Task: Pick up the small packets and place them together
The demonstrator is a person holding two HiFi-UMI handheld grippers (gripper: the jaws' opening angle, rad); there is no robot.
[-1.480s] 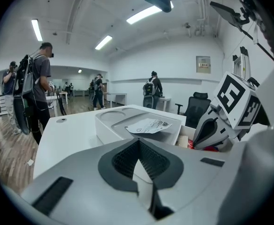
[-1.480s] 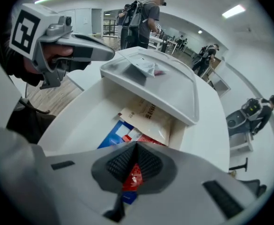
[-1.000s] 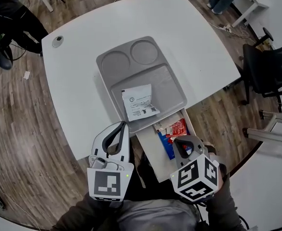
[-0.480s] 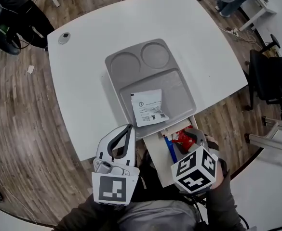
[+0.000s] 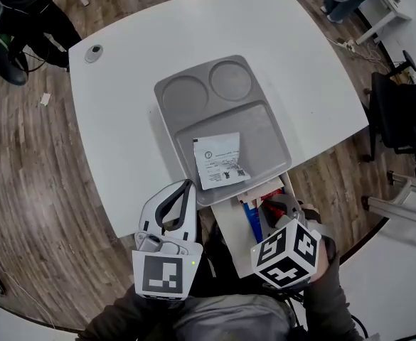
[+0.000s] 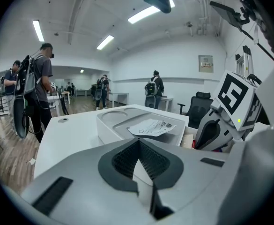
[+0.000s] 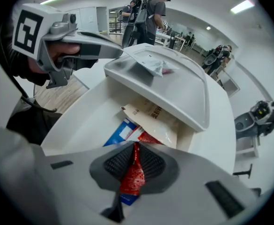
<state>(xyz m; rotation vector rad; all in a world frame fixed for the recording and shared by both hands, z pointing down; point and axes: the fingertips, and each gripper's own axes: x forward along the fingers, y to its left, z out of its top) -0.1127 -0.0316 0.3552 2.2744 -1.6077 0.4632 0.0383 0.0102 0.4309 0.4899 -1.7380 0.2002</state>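
A white open bin at the table's near edge holds a red packet, a blue packet and a beige packet. My right gripper points steeply down into it. Its jaws have just been closing and now pinch the red packet between the pads. A white printed packet lies in the grey tray just beyond the bin. My left gripper hovers at the tray's near left corner, shut with nothing in it.
The tray has two round wells at its far end. A small round grommet sits at the table's far left corner. A black office chair stands to the right of the table. Several people stand in the room behind.
My right gripper has dipped lower into the bin, opened over the red packet and closed on it. The left gripper has stayed where it was.
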